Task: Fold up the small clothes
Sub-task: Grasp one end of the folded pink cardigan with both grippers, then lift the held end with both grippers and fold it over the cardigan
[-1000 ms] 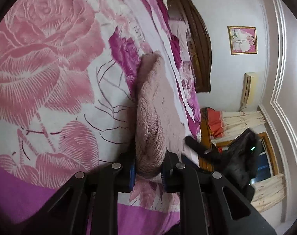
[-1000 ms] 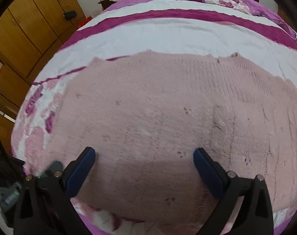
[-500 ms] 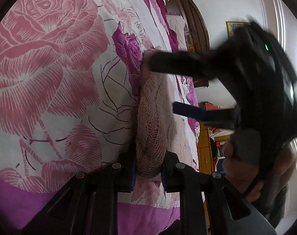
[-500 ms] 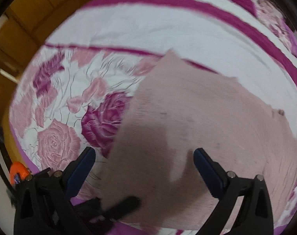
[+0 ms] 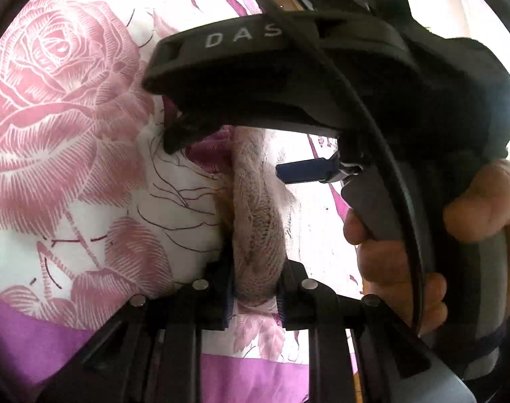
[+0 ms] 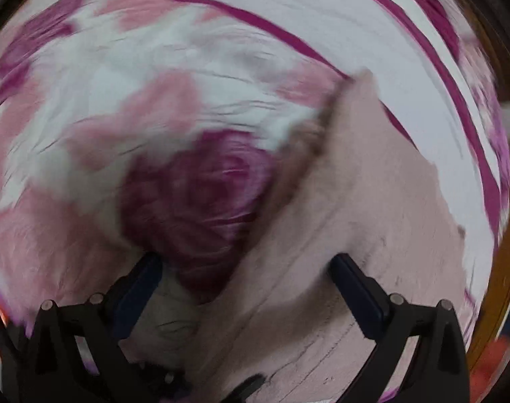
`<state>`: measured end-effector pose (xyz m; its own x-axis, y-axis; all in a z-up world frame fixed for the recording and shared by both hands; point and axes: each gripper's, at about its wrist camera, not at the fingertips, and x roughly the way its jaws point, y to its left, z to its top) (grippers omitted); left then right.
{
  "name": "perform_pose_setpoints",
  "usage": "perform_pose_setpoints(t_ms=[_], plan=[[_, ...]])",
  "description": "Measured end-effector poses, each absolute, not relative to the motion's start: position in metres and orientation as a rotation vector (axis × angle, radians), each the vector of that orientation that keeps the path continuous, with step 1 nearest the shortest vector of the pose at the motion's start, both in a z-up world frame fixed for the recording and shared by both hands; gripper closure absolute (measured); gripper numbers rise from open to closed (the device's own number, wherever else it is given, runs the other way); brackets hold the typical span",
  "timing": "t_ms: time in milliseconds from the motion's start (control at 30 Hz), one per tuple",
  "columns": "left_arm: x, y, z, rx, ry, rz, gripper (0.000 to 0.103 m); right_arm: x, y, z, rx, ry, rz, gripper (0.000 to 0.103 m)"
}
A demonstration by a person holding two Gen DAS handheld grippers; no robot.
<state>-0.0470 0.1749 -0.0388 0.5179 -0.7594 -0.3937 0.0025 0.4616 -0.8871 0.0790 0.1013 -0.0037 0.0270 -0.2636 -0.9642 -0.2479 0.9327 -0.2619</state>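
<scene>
In the left wrist view, the left gripper (image 5: 255,297) sat at the bottom centre of the frame, its jaws clamped tight on a bunched edge of the pink knitted garment (image 5: 258,228). The garment ran upward from the jaws through the middle of the frame, lying on a bedsheet (image 5: 70,117) printed with large pink roses. The right gripper (image 5: 221,154) filled the upper right of the frame, held by a hand (image 5: 406,252) at the right edge, its jaws wide apart with one blue pad (image 5: 305,171) beside the garment.

In the right wrist view, which was blurred, the right gripper (image 6: 244,268) stood wide open at the bottom with nothing pinched. The garment (image 6: 355,218) spread across the lower right, its edge passing between the fingers, over the bedsheet (image 6: 154,84) at the upper left.
</scene>
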Motion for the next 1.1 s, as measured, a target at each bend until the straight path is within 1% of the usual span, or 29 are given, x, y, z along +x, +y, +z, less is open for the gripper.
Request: perform_pose_setpoints(t_ms=[133,200,233,267,300,333,367,400,467,533,633,900,1033,1100], plan=[[-0.050,0.172,-0.032,-0.947,0.906,-0.548,0.103,0.079,0.103,0.004,-0.467,1.507,-0.079,0.003],[-0.051,0.170,-0.029,-0.926,0.901,-0.542,0.103,0.077,0.104,0.010,-0.484,1.481,-0.096,0.010],[-0.051,0.168,-0.027,-0.916,0.899,-0.539,0.103,0.076,0.104,0.014,-0.489,1.458,-0.112,0.028],[-0.050,0.164,-0.024,-0.912,0.898,-0.537,0.103,0.076,0.105,0.016,-0.478,1.446,-0.116,0.047],[-0.050,0.163,-0.023,-0.912,0.900,-0.536,0.103,0.077,0.106,0.018,-0.452,1.446,-0.108,0.053],[-0.048,0.160,-0.023,-0.914,0.901,-0.536,0.103,0.078,0.105,0.019,-0.444,1.445,-0.115,0.063],[-0.046,0.160,-0.022,-0.917,0.902,-0.537,0.103,0.079,0.100,0.019,-0.427,1.440,-0.129,0.071],[-0.045,0.160,-0.021,-0.917,0.903,-0.538,0.103,0.081,0.095,0.019,-0.397,1.442,-0.133,0.073],[-0.042,0.159,-0.021,-0.900,0.912,-0.538,0.103,0.085,0.083,0.018,-0.314,1.447,-0.132,0.081],[-0.038,0.158,-0.017,-0.886,0.917,-0.537,0.103,0.088,0.074,0.022,-0.235,1.425,-0.104,0.084],[-0.027,0.161,-0.007,-0.871,0.916,-0.531,0.103,0.088,0.066,0.029,-0.179,1.394,-0.044,0.086],[-0.019,0.172,0.003,-0.860,0.911,-0.535,0.103,0.075,0.060,0.040,-0.091,1.316,0.055,0.088],[-0.026,0.183,0.024,-0.781,0.831,-0.524,0.103,0.076,0.066,0.061,-0.079,1.281,0.085,0.089],[-0.027,0.195,0.027,-0.799,0.804,-0.506,0.103,0.078,0.074,0.070,-0.075,1.277,0.114,0.089]])
